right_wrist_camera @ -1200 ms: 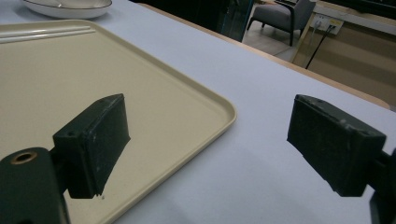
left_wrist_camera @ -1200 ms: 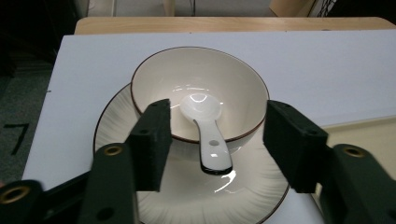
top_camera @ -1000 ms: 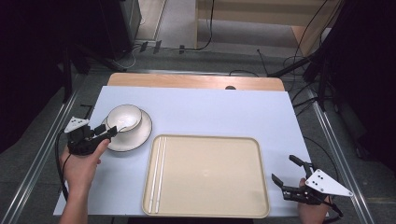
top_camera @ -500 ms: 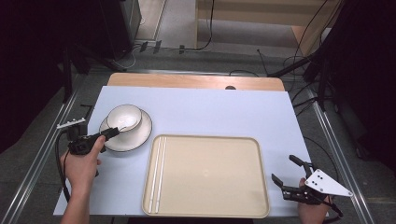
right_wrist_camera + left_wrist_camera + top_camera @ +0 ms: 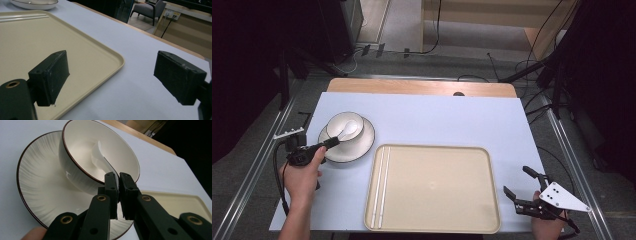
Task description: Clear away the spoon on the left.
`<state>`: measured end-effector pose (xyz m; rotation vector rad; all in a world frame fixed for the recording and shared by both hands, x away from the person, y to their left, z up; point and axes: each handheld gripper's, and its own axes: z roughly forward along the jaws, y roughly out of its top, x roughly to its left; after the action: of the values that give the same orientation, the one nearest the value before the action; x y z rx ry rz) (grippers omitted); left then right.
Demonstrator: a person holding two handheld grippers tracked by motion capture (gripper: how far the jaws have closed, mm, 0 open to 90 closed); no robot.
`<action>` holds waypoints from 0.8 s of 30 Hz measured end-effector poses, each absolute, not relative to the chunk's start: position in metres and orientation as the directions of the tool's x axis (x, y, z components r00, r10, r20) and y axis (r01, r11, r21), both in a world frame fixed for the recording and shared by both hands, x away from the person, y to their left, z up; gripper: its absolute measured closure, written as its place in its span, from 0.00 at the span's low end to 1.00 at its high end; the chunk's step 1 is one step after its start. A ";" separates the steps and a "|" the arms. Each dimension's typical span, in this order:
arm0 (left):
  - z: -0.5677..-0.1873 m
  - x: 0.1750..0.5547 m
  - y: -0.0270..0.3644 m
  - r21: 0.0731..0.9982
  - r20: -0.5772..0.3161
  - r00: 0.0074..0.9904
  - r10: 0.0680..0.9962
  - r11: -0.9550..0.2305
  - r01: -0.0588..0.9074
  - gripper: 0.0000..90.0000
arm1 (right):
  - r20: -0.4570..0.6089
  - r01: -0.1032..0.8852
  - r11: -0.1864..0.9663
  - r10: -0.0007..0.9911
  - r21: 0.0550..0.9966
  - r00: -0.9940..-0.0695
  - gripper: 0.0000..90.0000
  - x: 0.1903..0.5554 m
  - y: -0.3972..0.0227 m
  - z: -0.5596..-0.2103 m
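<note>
covering most of the wooden counter (image 5: 422,87), a pale blue sheet (image 5: 437,120) lies under dim room light, with dark stands and cables on the grey floor beyond. since a second ago the left gripper (image 5: 117,182) has turned in the hand, its grey plate now edge-on. its fingers (image 5: 111,192) are clamped on the handle of a white ceramic spoon (image 5: 348,131), which lies in the white dark-rimmed bowl (image 5: 343,123) on a ribbed white plate (image 5: 359,147) at the sheet's left; the handle runs towards the gripper. the beige plastic tray (image 5: 432,187) holds pale chopsticks (image 5: 380,185) along its left edge. the right gripper (image 5: 523,186) rests spread wide, holding nothing.
</note>
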<state>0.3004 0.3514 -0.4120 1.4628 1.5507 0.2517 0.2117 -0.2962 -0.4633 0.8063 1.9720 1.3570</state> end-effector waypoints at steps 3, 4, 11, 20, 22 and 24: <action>-0.411 0.299 0.350 0.718 -0.466 0.189 0.864 0.244 0.652 0.96 | -0.140 0.143 0.293 0.761 0.945 -0.633 0.14 0.212 -0.296 -0.463; -0.411 0.299 0.350 0.726 -0.456 0.197 0.868 0.235 0.646 0.96 | -0.140 0.143 0.293 0.761 0.945 -0.633 0.14 0.212 -0.296 -0.463; -0.405 0.294 0.348 0.759 -0.427 0.227 0.876 0.211 0.616 0.96 | -0.141 0.140 0.289 0.765 0.947 -0.629 0.14 0.211 -0.297 -0.463; -0.394 0.282 0.344 0.794 -0.412 0.264 0.872 0.202 0.573 0.96 | -0.123 0.137 0.268 0.764 0.954 -0.633 0.14 0.212 -0.299 -0.464; -0.393 0.280 0.342 0.799 -0.404 0.269 0.874 0.194 0.570 0.96 | -0.120 0.137 0.264 0.765 0.955 -0.633 0.14 0.212 -0.299 -0.464; -0.392 0.278 0.341 0.803 -0.403 0.273 0.873 0.195 0.564 0.96 | -0.117 0.140 0.261 0.766 0.955 -0.632 0.14 0.211 -0.299 -0.464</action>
<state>0.2783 0.3409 -0.3917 1.4852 1.4063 0.3680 0.2114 -0.2991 -0.4637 0.8177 1.9545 1.3919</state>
